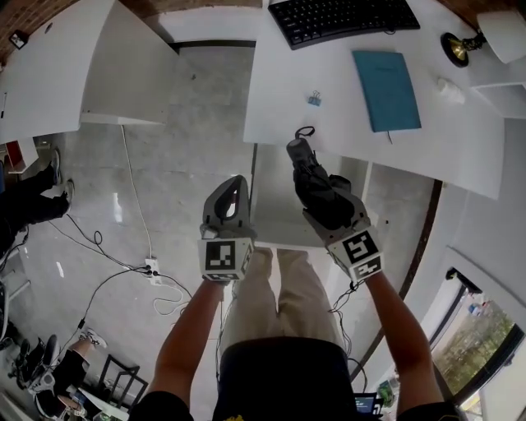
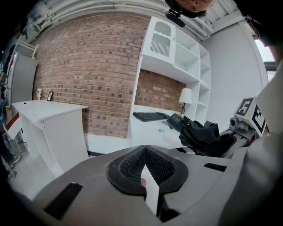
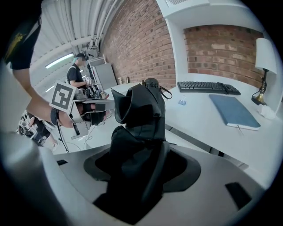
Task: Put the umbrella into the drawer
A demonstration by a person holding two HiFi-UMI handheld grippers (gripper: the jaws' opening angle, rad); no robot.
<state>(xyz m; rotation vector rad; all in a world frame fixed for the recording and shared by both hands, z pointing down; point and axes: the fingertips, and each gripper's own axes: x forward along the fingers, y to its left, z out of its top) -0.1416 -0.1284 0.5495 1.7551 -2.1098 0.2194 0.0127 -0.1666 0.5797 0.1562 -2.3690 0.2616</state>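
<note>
My right gripper [image 1: 327, 207] is shut on a folded black umbrella [image 1: 315, 182], whose handle with a wrist loop points toward the white desk [image 1: 329, 119]. In the right gripper view the umbrella [image 3: 139, 119] fills the space between the jaws of the right gripper [image 3: 142, 152] and rises ahead of them. What looks like an open white drawer [image 1: 273, 201] sticks out under the desk's near edge, right below the umbrella. My left gripper [image 1: 237, 182] hangs beside it on the left, shut, with nothing in it; its tips [image 2: 145, 149] meet. The umbrella [image 2: 200, 134] also appears at the right of the left gripper view.
On the desk lie a black keyboard [image 1: 341, 18], a blue notebook [image 1: 386, 89], a small binder clip [image 1: 315, 99] and a lamp [image 1: 464, 45]. A second white desk [image 1: 74, 74] stands at the left. Cables and a power strip [image 1: 150, 267] lie on the floor. A person [image 3: 77, 75] stands far off.
</note>
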